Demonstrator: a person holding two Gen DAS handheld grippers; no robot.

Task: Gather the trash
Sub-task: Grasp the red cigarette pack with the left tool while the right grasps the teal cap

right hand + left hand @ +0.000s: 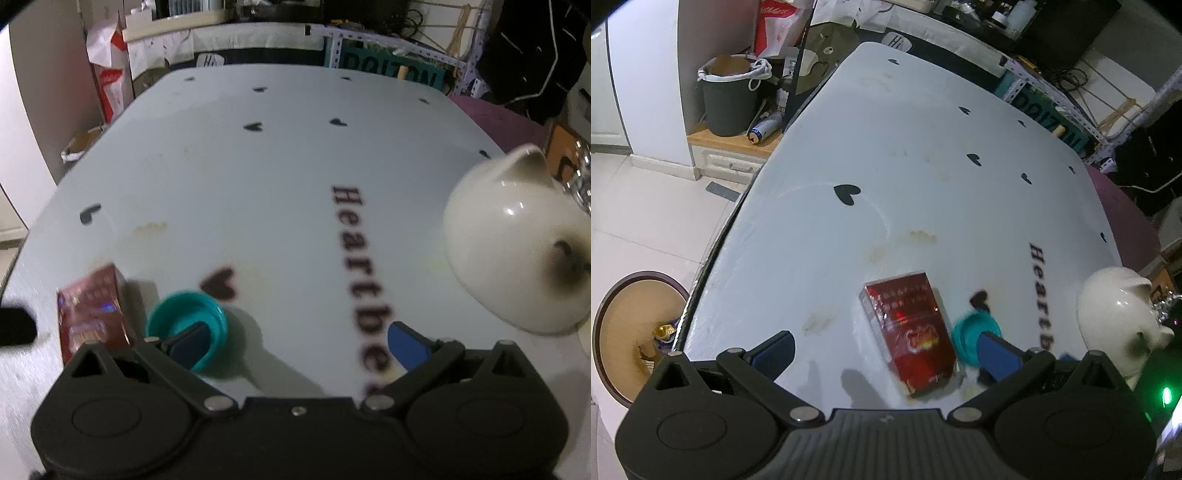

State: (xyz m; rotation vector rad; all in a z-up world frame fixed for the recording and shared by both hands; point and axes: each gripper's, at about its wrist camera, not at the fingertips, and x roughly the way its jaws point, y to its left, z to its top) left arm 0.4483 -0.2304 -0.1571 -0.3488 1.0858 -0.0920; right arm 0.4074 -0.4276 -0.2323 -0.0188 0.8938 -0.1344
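Red cigarette pack point(909, 334) lies flat on the white tabletop point(923, 147), between the spread fingers of the left gripper point(886, 350) and nearer its right finger; neither pad touches it. Teal bottle cap point(187, 326), open side up, sits just ahead of the right gripper point(299, 343), whose jaws are wide apart; the left fingertip point(192, 345) overlaps the cap's rim, contact uncertain. White ceramic pig point(517, 240) stands ahead and to the right of the right gripper. Brown waste bin point(631, 332) stands on the floor, below and left of the left gripper.
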